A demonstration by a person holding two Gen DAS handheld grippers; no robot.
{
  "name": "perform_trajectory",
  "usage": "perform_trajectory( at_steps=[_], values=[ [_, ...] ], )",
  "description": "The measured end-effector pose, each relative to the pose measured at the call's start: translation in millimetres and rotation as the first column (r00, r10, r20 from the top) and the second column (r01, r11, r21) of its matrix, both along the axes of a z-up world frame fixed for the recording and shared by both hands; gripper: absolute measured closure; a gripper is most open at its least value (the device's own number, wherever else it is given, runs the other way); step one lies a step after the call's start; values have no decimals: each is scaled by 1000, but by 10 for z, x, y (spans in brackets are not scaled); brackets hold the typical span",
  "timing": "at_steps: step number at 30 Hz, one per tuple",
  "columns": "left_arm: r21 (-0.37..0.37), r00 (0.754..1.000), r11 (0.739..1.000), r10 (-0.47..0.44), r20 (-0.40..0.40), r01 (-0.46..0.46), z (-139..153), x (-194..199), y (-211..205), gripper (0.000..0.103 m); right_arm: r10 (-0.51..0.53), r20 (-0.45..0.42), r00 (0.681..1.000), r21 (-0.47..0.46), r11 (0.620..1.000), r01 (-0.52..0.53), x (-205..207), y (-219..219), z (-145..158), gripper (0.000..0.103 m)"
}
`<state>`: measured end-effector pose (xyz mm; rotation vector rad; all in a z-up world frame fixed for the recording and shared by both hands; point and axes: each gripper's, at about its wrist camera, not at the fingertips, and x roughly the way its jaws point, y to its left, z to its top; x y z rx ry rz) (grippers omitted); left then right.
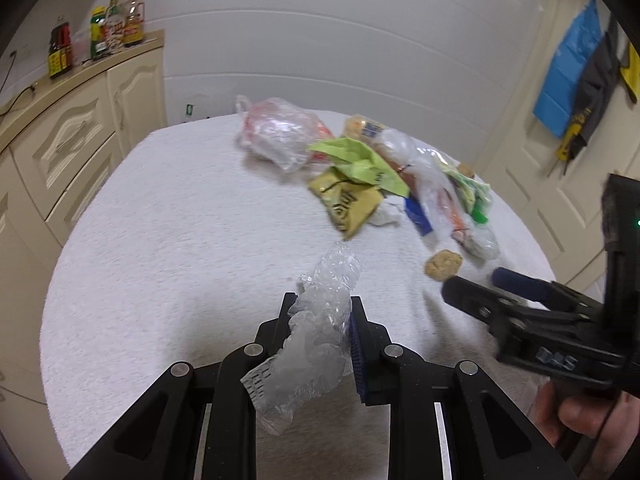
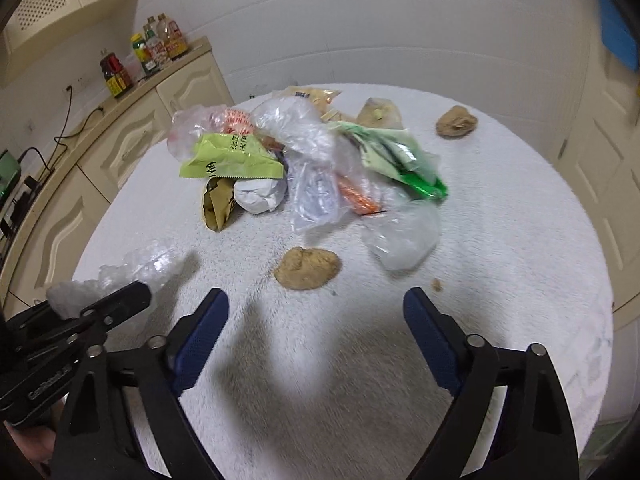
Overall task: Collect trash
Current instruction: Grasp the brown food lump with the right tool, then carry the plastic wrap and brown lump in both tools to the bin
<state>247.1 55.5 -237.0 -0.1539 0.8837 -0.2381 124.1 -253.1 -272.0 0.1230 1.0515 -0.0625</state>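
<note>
My left gripper [image 1: 322, 308] is clamped on a crumpled clear plastic wrapper [image 1: 316, 336], which sticks up past my fingertips and hangs back toward the camera. My right gripper [image 2: 316, 300] stands wide apart with nothing between the blue pads [image 2: 200, 344], low over the white textured tablecloth [image 2: 500, 280].

Just ahead of my right fingertips lies a brown crumpled lump [image 2: 307, 268], with bare cloth all round it. Beyond it the trash heap [image 2: 304, 160] sits mid-table: a lime-green snack packet [image 2: 230, 160], a white paper ball [image 2: 260, 196], an olive-yellow packet [image 2: 218, 206], clear bags and a green-striped wrapper [image 2: 404, 164]. A second brown lump [image 2: 457, 121] rests apart, near the far right edge.

The near half of the round table is open on both sides. Cream cabinets [image 1: 76, 136] run along the left wall, close to the table's left rim, with sauce bottles [image 1: 116, 24] on top. A cream panelled door [image 1: 560, 184] stands to the right.
</note>
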Motion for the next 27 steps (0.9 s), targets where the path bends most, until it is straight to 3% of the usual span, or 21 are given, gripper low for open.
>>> perform_trajectory(
  at_steps=[4, 7, 9, 18, 27],
  values=[
    [-10, 1000, 1000, 14, 3, -14, 22, -37, 87, 83, 3, 12, 1000, -54, 999, -3, 130, 83, -100, 32],
    [-16, 1000, 1000, 15, 7, -15, 26, -59, 105, 83, -2, 26, 1000, -99, 995, 5, 186, 108, -131, 57],
    [-16, 1000, 1000, 13, 7, -13, 20, -68, 90, 83, 19, 25, 1000, -117, 993, -16, 185, 131, -129, 65],
    [-23, 1000, 1000, 4, 27, -4, 87, -126, 35, 83, 32, 38, 999, -86, 996, -28, 43, 111, -75, 66],
    [-16, 996, 999, -27, 80, 28, 349, -282, -223, 83, 12, 99, 995, -7, 1000, -11, -310, -95, 268, 66]
  ],
)
